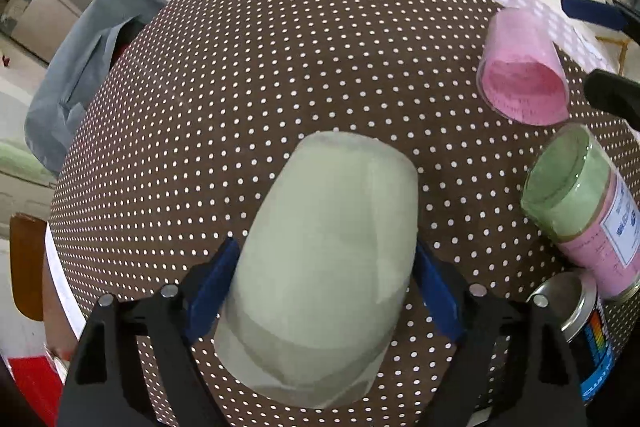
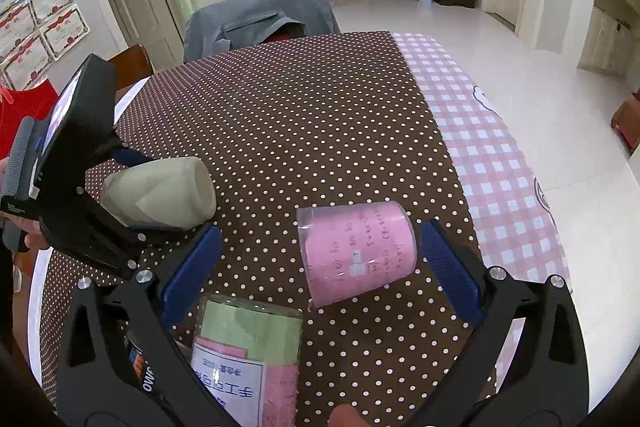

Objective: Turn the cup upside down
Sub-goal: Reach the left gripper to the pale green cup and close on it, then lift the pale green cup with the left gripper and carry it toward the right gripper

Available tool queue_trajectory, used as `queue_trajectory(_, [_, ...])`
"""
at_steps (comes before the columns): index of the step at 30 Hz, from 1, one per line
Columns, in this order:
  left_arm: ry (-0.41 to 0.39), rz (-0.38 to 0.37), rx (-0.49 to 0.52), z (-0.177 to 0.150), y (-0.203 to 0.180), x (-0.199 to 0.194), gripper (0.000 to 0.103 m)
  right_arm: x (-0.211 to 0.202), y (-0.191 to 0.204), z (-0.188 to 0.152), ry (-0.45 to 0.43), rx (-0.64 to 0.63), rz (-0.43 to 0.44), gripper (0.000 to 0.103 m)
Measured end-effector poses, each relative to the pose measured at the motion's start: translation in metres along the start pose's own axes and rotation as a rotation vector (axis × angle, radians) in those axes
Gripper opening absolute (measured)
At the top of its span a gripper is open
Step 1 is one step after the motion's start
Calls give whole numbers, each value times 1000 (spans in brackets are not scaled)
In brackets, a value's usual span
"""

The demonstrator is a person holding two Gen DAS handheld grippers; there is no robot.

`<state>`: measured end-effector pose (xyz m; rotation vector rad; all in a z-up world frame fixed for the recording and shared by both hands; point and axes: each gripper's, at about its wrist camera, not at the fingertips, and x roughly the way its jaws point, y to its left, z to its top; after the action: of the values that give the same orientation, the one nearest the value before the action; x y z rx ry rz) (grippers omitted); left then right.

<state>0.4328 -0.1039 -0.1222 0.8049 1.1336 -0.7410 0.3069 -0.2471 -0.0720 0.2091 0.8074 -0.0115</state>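
Your left gripper (image 1: 326, 291) is clamping the green cup (image 1: 324, 255) mid-wall, held above the dotted tablecloth (image 1: 280, 67); it is probably light, thin, crushable, so you're squeezing gently. Your right gripper (image 2: 320, 269) is hanging open around the pink cup (image 2: 356, 251)

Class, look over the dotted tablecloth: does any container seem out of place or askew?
Yes. The pink cup lies tipped on its side between the open right gripper fingers, not upright. The green cup, clamped by the left gripper, is tilted too.
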Motion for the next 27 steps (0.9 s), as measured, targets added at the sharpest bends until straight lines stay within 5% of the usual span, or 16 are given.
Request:
queue_trajectory(14, [-91, 25, -224, -32, 8, -40, 82, -37, -5, -11, -52, 21, 11, 97])
queue_trajectory(27, [-265, 67, -270, -89, -56, -143, 82, -102, 7, -43, -130, -10, 50, 97])
